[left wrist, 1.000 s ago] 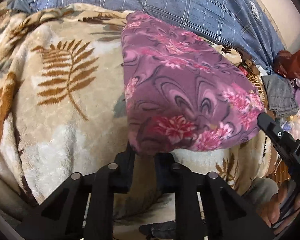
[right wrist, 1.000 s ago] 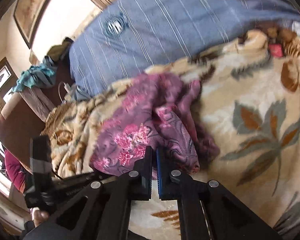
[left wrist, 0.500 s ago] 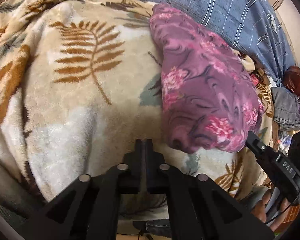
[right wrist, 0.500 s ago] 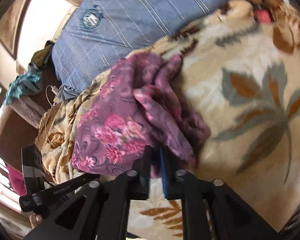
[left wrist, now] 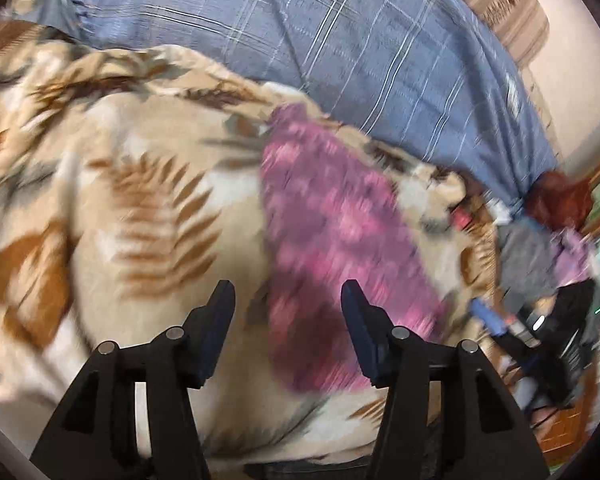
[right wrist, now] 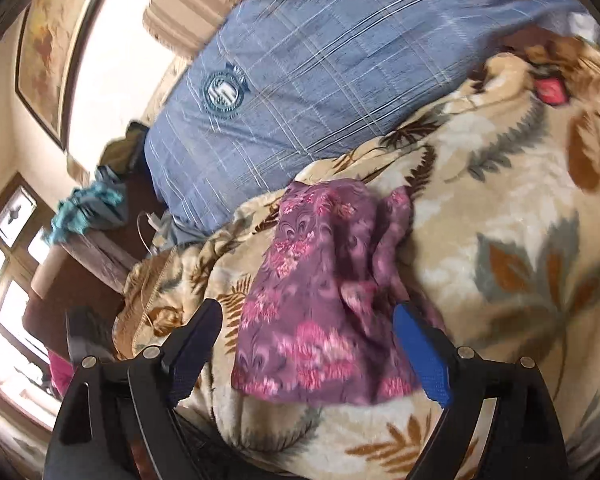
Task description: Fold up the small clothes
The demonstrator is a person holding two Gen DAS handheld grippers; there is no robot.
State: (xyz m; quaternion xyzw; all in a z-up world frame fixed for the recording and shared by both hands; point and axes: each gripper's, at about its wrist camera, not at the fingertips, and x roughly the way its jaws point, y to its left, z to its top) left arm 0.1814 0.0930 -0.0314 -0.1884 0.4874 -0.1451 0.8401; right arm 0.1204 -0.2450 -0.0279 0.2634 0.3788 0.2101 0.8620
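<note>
A purple garment [left wrist: 332, 248] with pink flowers lies folded on the cream leaf-print blanket [left wrist: 132, 208]; the left wrist view is blurred. My left gripper [left wrist: 288, 296] hovers above the garment's near end, its jaws opening, nothing pressed between them. In the right wrist view the same purple garment [right wrist: 320, 312] lies flat with a bunched fold on its right side. Above its near edge, my right gripper [right wrist: 306, 314] has its jaws opening wide, and the pads do not touch the cloth.
A blue checked pillow [left wrist: 360, 52] with a round badge lies behind the blanket. At the right edge of the bed sit grey and lilac clothes [left wrist: 536, 264]. A window [right wrist: 4, 280] and a framed picture [right wrist: 44, 44] are at the left of the right wrist view.
Both grippers let go of the garment's near edge, opened and drew back and up. The garment now lies folded on the blanket.
</note>
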